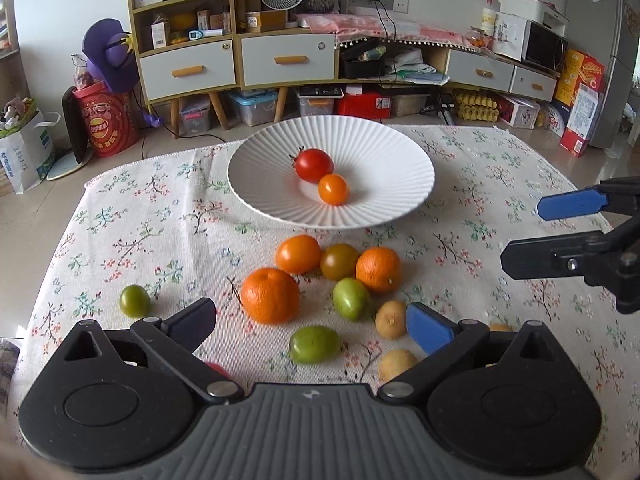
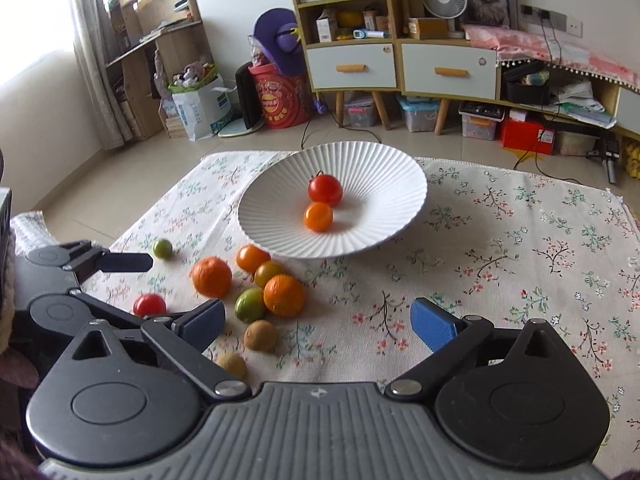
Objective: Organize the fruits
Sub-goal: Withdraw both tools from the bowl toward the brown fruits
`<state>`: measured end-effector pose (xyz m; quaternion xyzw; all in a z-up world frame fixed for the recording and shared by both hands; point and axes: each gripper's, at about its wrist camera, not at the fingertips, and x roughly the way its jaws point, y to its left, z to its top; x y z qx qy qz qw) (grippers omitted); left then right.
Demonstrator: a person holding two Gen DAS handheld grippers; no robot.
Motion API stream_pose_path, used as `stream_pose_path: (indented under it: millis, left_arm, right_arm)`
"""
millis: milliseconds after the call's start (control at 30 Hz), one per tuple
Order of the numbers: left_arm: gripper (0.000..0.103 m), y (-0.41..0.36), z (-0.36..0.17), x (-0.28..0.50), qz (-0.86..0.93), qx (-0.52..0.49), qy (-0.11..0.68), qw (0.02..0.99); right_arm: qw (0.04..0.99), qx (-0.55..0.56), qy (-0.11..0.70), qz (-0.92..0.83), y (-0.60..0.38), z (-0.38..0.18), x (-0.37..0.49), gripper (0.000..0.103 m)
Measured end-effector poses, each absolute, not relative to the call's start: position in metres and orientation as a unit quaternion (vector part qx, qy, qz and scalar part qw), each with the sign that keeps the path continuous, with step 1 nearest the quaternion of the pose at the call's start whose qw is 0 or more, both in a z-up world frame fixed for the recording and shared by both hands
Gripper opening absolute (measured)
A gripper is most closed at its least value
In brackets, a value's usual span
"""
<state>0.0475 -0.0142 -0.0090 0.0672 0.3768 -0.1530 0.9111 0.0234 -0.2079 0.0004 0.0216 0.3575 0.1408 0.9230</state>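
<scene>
A white ribbed plate holds a red tomato and a small orange tomato. In front of it on the floral cloth lie loose fruits: a big mandarin, another mandarin, green fruits, brown kiwis and a red tomato. My left gripper stands open above the near fruits, nothing between its fingers. My right gripper is open over bare cloth, right of the pile.
The floral cloth covers the table, with its far edge just behind the plate. A lone green fruit lies off to the left. Shelves, drawers and boxes stand on the floor beyond.
</scene>
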Motion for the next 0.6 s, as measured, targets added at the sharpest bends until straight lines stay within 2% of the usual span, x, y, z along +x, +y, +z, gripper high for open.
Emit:
stream_pose_path:
  millis: [600]
  left_arm:
    - [0.100,-0.012,-0.022,-0.005,-0.204,0.100,0.413,0.882]
  right_arm:
    - [0.906,-0.020,0.394,0.157,-0.193,-0.026,-0.016,0.101]
